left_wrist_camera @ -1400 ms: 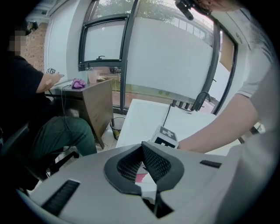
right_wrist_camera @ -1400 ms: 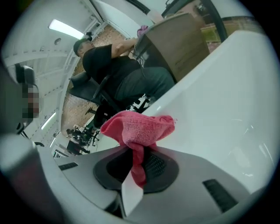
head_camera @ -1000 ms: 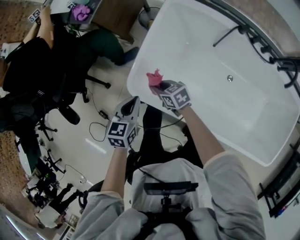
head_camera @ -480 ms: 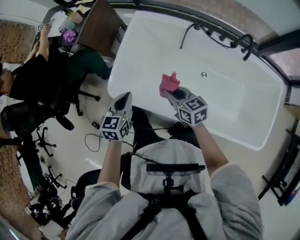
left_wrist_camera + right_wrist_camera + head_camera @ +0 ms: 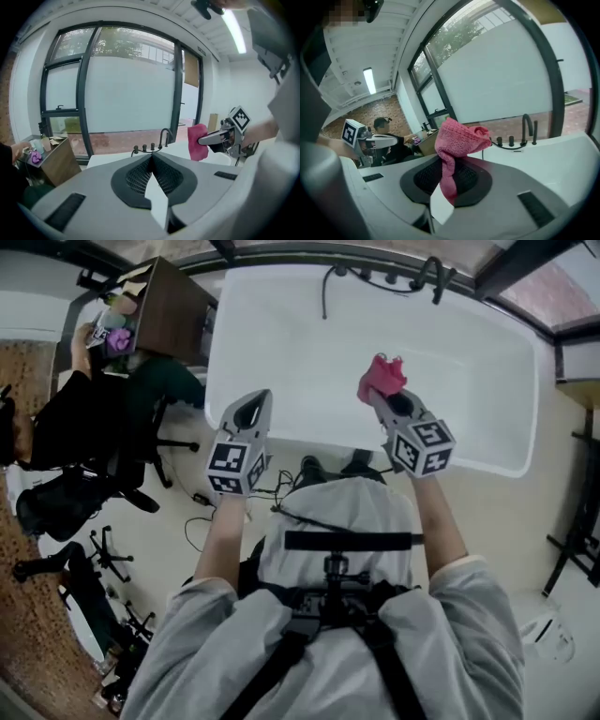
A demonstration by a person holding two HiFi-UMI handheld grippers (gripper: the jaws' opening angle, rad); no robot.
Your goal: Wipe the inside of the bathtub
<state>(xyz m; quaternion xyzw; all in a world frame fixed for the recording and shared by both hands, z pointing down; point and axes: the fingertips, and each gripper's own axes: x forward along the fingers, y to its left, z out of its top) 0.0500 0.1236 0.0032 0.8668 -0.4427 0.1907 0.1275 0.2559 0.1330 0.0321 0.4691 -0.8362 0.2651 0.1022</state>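
Note:
The white bathtub [image 5: 281, 343] lies straight ahead, its black tap [image 5: 433, 277] at the far rim. My right gripper [image 5: 377, 399] is shut on a pink cloth [image 5: 382, 377] and holds it above the tub's near side. The bunched cloth [image 5: 459, 138] sticks up from the jaws in the right gripper view. To its left, my left gripper [image 5: 257, 401] hangs over the near rim, shut with nothing in it; its jaws meet at the tip [image 5: 151, 156]. The left gripper view shows the right gripper [image 5: 216, 138] with the cloth [image 5: 197, 141] off to the right.
A wooden desk [image 5: 173, 306] stands against the tub's left end, and a seated person in dark clothes [image 5: 75, 418] is beside it. Office chairs [image 5: 66, 502] and cables [image 5: 202, 502] cover the floor on the left. A large window [image 5: 126, 93] rises behind the tub.
The head view has swung round so the tub now lies square ahead. Both grippers have moved up over its near rim, the right one carrying the pink cloth rightward.

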